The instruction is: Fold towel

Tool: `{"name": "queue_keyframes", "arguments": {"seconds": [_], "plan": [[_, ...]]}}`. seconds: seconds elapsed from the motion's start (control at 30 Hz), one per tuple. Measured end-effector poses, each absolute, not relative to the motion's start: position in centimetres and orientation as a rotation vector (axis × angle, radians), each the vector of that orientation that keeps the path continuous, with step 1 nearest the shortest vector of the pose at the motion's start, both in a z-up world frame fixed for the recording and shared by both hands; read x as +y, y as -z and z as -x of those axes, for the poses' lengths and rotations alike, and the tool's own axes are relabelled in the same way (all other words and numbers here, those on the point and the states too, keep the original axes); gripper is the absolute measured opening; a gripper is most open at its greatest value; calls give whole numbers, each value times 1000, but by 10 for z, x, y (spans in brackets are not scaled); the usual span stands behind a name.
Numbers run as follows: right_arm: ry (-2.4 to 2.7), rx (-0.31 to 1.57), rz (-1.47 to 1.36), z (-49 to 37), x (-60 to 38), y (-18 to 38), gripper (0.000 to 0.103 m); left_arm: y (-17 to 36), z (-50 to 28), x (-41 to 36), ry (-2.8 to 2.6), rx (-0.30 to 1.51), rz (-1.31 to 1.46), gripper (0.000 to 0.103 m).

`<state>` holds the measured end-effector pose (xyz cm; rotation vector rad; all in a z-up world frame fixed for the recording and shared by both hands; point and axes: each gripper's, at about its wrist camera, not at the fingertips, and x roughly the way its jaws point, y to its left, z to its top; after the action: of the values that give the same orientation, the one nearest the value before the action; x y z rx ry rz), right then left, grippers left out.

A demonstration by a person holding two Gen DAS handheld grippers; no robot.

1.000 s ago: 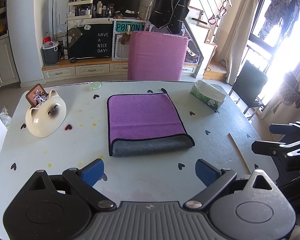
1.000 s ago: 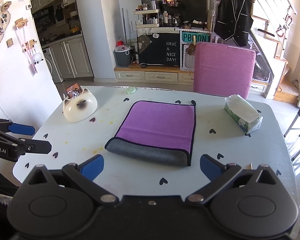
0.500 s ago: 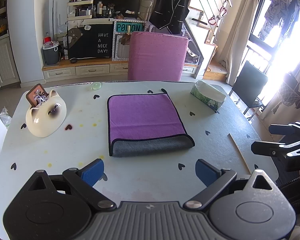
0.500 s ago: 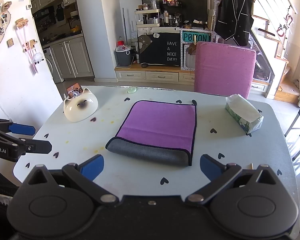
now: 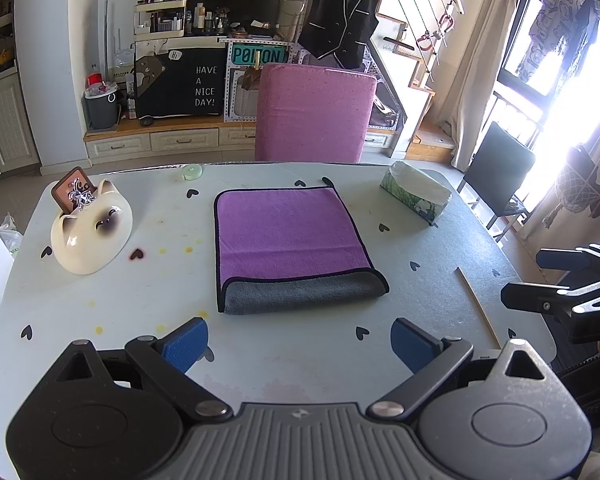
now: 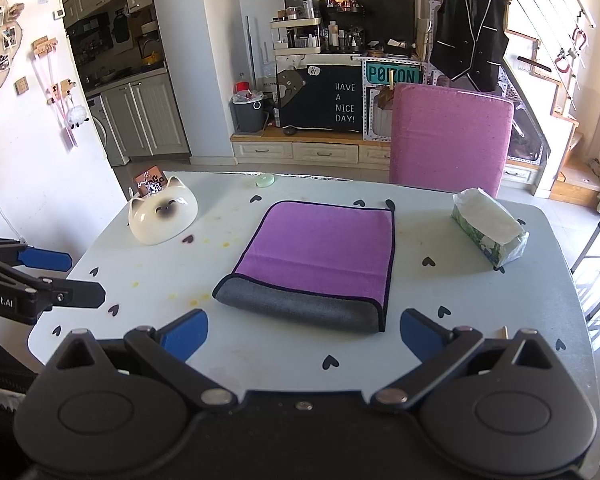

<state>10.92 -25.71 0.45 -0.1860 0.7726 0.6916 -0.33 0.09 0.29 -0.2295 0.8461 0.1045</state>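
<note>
- Almost nothing has moved since a second ago: my two grippers hang where they were, and the towel (image 5: 290, 240) lies in the same spot with the same shape.
- My left gripper (image 5: 298, 342) has its blue pads spread wide and holds nothing; it hovers over the near edge of the table (image 5: 80, 312), short of the towel.
- My right gripper (image 6: 304, 332) is likewise spread wide and empty, its pads framing the towel's near edge from above without touching it.
- In the right wrist view I see my left gripper off to the side, past the table's left edge; in the left wrist view my right one sits beyond the right edge.
- The towel rests flat in the middle of the table, purple side up, with a rounded grey fold along the edge nearest me and a black hem around it.
- I judge that one fold is already made: the grey underside curling over at the near edge reads as a doubled layer.
- The far layer sits a little short of the fold, so the edges are not perfectly matched.
- What may remain is a second fold, side to side, to halve it again; nothing is gripped for that yet.
- The cat-shaped holder (image 5: 92, 230) and the tissue pack (image 5: 416, 196) stand well apart from the towel.
</note>
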Motion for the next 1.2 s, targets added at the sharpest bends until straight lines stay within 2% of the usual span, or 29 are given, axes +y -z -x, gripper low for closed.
{"name": "queue_keyframes", "arguments": {"seconds": [1.2], "plan": [[-687,787,162,-119,-255,-1,102,-4,-2,3,-97,844,223,98]]}}
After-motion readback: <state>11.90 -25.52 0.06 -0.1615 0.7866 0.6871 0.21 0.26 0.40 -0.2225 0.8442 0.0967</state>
